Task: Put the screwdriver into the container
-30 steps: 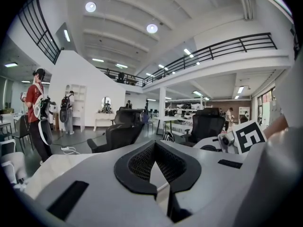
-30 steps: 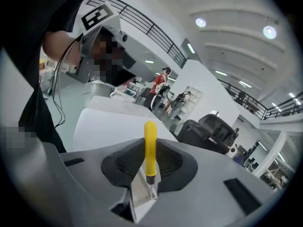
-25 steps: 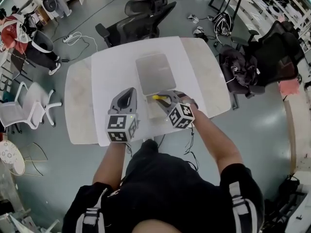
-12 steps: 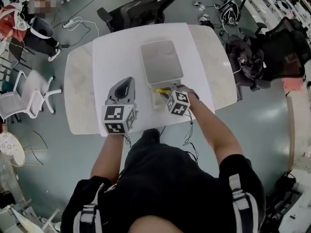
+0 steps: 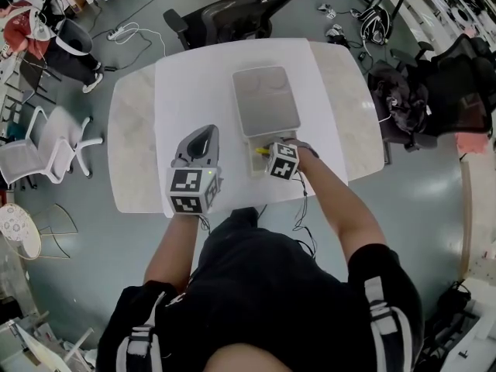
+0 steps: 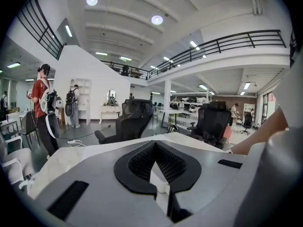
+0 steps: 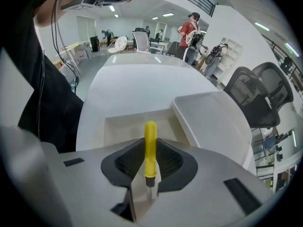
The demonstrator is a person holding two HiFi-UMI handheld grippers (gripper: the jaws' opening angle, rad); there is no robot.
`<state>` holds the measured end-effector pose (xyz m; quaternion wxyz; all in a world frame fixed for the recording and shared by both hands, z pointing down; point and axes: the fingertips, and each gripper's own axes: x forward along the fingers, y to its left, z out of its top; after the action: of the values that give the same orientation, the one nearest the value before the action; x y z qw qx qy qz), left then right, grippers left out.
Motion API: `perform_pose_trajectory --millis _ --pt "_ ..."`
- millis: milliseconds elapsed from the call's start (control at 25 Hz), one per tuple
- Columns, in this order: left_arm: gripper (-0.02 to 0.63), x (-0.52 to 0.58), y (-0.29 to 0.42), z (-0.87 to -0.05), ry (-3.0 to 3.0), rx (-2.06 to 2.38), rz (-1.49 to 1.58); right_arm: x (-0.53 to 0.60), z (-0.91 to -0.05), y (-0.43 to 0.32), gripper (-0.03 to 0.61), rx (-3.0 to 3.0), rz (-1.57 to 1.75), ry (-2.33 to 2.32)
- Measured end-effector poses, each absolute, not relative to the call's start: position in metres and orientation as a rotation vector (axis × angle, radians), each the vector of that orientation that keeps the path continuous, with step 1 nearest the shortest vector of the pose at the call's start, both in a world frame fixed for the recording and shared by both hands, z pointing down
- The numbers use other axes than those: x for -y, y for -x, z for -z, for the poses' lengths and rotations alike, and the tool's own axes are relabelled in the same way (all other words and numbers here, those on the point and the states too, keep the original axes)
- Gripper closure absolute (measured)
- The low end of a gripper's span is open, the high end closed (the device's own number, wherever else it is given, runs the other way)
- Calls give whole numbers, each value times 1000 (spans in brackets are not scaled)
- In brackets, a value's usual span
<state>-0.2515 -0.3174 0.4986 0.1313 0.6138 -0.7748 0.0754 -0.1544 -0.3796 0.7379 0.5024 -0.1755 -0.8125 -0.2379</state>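
My right gripper is shut on a yellow-handled screwdriver, with the handle pointing forward past the fingertips and the metal shaft toward the camera. It hangs over the open white container, whose flat lid lies just beyond it. In the head view the right gripper holds the screwdriver above the container at the table's near edge, with the lid behind it. My left gripper rests left of the container, shut and holding nothing; its jaws meet at the tips.
The white table carries only the container and lid. Black office chairs stand at its far side, and a white chair to the left. A person stands across the room. A black bag lies to the right of the table.
My right gripper has carried the screwdriver in over the open container and now sits closer to it. The left gripper has kept its place on the table.
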Motion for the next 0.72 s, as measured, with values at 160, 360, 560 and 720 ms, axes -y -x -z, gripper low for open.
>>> perform_pose_trajectory --millis 160,360,560,720 --pt "607 322 254 -494 -1799 2255 -233 378 -746 156 508 1911 537 459" --pt "607 326 259 -491 -1799 2259 -241 378 -753 159 508 1883 528 475" --pt "607 327 261 -494 -1796 2251 -248 379 -761 158 508 1876 473 474" --pt "607 327 262 -496 -1793 2245 -251 381 -759 158 481 1895 427 463"
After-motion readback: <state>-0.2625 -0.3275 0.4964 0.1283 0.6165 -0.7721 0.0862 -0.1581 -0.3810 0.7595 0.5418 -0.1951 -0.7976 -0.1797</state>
